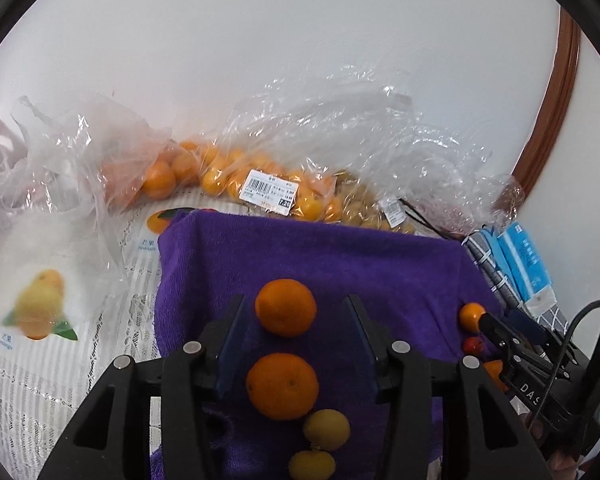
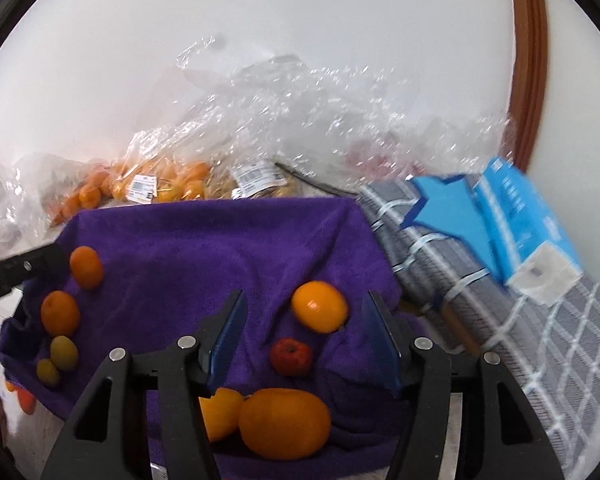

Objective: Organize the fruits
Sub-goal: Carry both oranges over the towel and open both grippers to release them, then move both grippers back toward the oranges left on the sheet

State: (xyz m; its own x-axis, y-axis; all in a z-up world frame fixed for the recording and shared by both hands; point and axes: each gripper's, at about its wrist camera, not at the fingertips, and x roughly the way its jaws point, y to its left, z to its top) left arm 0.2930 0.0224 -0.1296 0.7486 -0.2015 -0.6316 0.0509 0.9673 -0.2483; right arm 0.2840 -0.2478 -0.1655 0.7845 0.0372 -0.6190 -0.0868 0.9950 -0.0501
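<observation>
On the purple towel (image 1: 340, 264), oranges lie loose. The left tool (image 1: 296, 312) stands open around one orange (image 1: 286, 307), pads clear; the right tool (image 2: 306, 312) stands open, a small orange (image 2: 320, 306) between its pads, untouched.

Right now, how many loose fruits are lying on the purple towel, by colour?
Orange fruits: 5
Yellow-green fruits: 2
Red fruit: 1
Total on the purple towel: 8
</observation>
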